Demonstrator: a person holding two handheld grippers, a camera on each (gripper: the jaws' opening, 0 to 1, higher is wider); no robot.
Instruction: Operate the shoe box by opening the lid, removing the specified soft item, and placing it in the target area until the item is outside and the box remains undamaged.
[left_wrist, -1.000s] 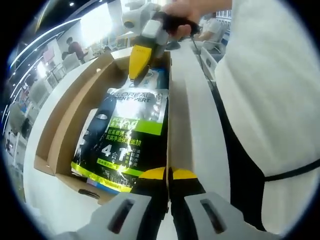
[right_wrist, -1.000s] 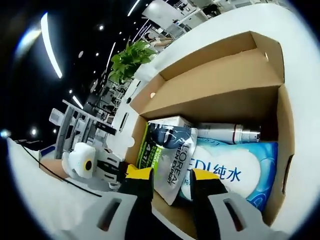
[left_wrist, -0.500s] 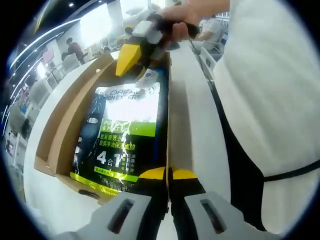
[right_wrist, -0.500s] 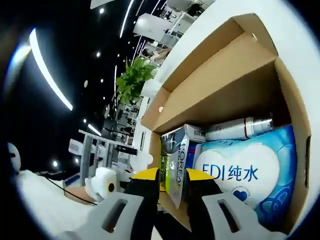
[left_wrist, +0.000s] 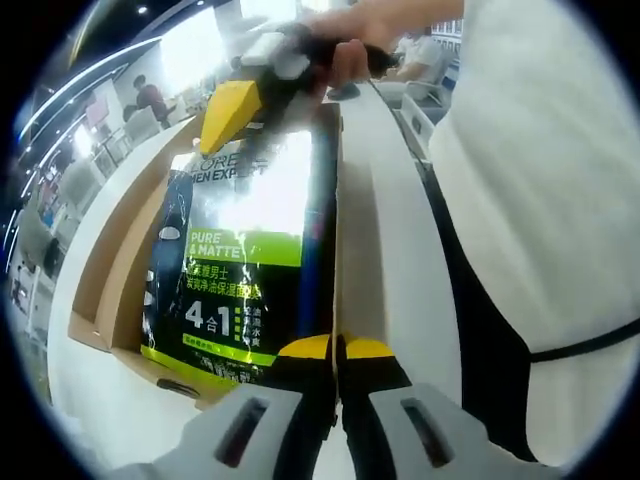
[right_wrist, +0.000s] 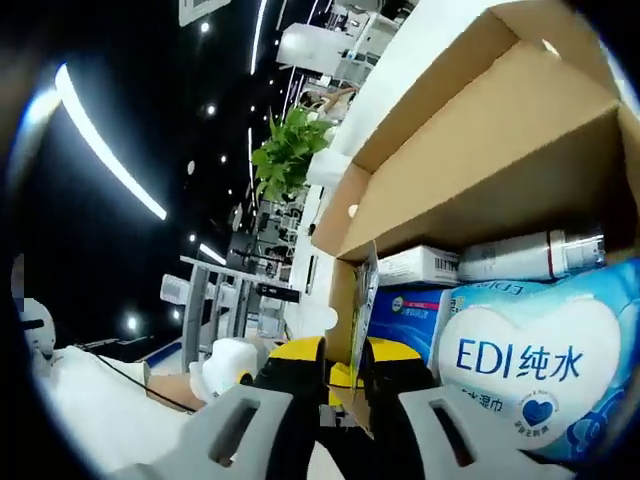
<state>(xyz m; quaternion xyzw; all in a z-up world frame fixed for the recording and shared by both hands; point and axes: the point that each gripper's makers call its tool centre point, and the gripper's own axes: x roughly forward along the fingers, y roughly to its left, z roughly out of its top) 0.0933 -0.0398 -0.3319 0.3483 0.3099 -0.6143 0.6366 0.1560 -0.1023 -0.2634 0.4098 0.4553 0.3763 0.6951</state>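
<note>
Nearest us in the left gripper view, our left claw (left_wrist: 335, 352) is clenched on the near rim of the shoe box (left_wrist: 120, 290), steadying it on the white bench (left_wrist: 400, 260). Just beyond, the black-and-green sachet (left_wrist: 240, 260) stands half raised out of the box. It looks light, thin and floppy, with a glossy, probably slippery skin, so the sealed top edge seems the safest hold. There our right claw (left_wrist: 232, 112) grasps it, edge-on between the jaws. Deeper lie a blue wipes pack (right_wrist: 525, 360) and a bottle (right_wrist: 530, 255).
</note>
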